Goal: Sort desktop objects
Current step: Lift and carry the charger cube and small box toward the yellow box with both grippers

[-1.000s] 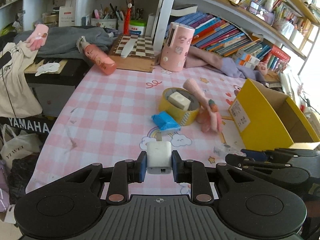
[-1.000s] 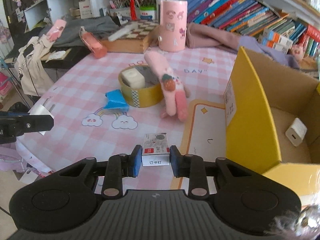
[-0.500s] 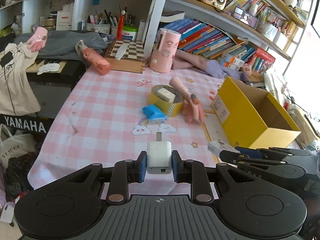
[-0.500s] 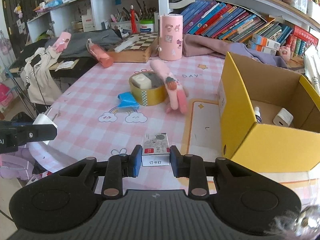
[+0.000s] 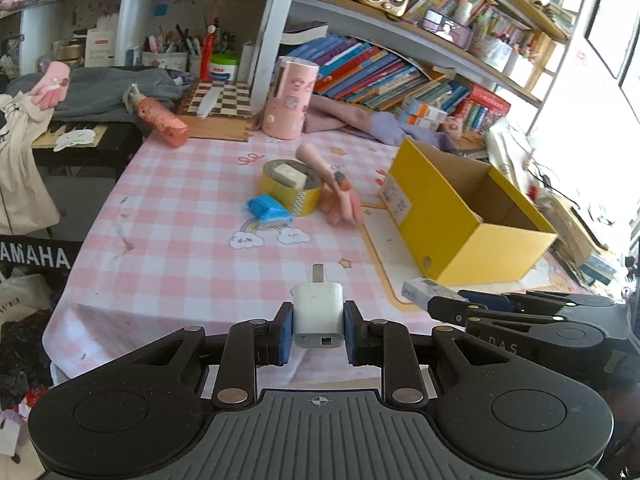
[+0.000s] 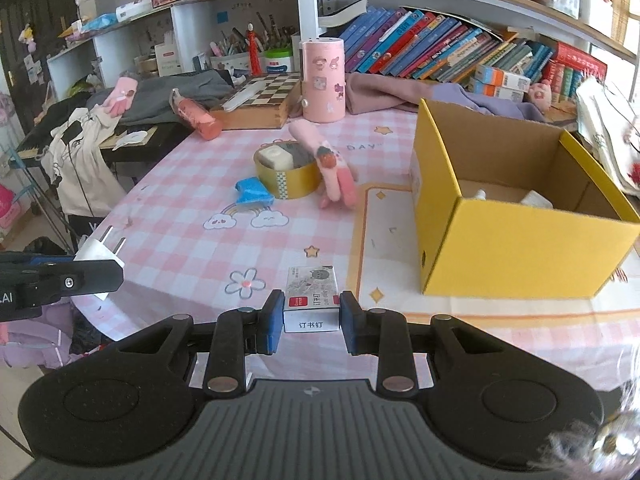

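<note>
My left gripper (image 5: 318, 326) is shut on a white plug charger (image 5: 318, 314), held above the table's near edge with its prongs forward. My right gripper (image 6: 311, 318) is shut on a small staple box (image 6: 311, 298), also over the near edge. Each gripper shows in the other's view: the right gripper (image 5: 444, 304) at lower right with the staple box (image 5: 418, 290), the left gripper (image 6: 96, 276) at lower left with the charger (image 6: 98, 254). The open yellow box (image 6: 500, 240) stands at the right and holds a few small white items (image 6: 536, 199).
On the pink checked cloth (image 6: 192, 208) lie a yellow tape roll (image 6: 288, 178) with a white block in it, a blue packet (image 6: 252, 192) and a pink glove (image 6: 332, 172). Farther back are a pink cylinder (image 6: 323, 80), a chessboard (image 6: 260, 94), a pink bottle (image 6: 196, 114) and shelves of books.
Both grippers have drawn back from the table and risen a little, each keeping its object. The table objects and yellow box now look smaller and farther away.
</note>
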Motion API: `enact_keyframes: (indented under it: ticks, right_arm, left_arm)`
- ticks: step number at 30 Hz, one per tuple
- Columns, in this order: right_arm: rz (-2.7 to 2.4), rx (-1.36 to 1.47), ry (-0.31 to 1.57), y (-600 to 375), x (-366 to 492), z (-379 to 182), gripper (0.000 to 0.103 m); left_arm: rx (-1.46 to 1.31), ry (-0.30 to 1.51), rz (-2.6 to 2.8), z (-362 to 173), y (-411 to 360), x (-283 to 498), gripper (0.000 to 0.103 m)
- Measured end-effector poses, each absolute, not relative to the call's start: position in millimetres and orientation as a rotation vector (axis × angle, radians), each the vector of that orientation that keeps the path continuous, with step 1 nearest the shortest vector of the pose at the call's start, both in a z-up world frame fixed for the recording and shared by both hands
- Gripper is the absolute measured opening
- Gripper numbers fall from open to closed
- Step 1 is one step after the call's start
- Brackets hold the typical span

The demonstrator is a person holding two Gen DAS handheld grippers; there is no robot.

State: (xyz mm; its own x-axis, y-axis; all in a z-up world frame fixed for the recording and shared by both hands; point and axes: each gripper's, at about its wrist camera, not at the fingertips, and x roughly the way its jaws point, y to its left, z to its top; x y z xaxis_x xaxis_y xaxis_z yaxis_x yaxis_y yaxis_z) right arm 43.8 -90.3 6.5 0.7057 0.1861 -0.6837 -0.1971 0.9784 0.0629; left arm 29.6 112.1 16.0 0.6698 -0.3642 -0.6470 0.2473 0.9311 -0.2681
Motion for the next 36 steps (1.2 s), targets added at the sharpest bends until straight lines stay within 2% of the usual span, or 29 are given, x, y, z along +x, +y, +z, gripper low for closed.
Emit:
enact_keyframes:
  ticks: [15,36]
  right_arm:
    - [0.138,0.025,0.789,-102.5,-8.9,-1.8,0.027]
    - [-0.113,0.143,0.828,-170.0,-56.1,-7.5,0.027]
  left_arm:
    - [-0.108,0.794,-0.467,11.7,89.6,3.3,0.024]
    - [-0.014,0.858,-0.72,0.0,12.9,6.8,0.024]
